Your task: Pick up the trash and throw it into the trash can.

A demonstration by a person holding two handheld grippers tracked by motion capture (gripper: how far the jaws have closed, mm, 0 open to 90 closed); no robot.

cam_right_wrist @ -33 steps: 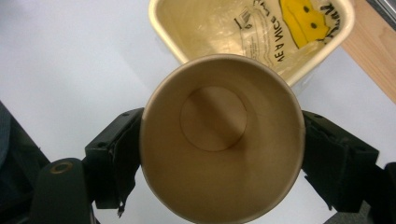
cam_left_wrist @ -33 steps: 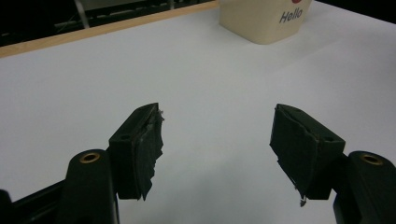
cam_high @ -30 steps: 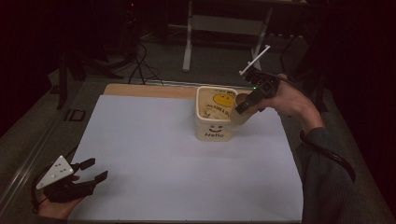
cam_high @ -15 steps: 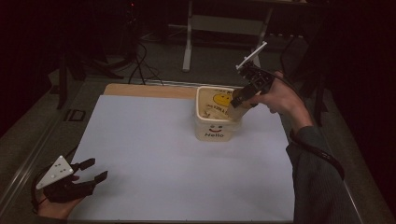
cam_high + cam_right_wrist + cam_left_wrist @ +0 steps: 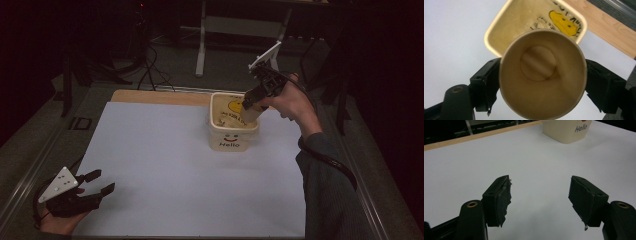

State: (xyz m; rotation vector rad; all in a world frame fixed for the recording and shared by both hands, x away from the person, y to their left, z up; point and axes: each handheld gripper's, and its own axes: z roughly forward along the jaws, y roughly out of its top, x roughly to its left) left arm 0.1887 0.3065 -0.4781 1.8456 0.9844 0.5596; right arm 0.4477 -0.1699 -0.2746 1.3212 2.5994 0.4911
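Since that white tabletop [image 5: 165, 165] takes up most of the scene, plenty of flat room on the left and near side, with dark floor and cables beyond the far edge. Cream bin [image 5: 233, 131] sitting far right, "Hello" printed on front. Paper cup [image 5: 541, 75] hanging right over it, clamped across its sides by the right tool [image 5: 541, 82]. Looks light and crushable, so gentle squeeze mid-wall seems best. Left tool [image 5: 540, 197] parked near left, jaws apart, holding nothing.
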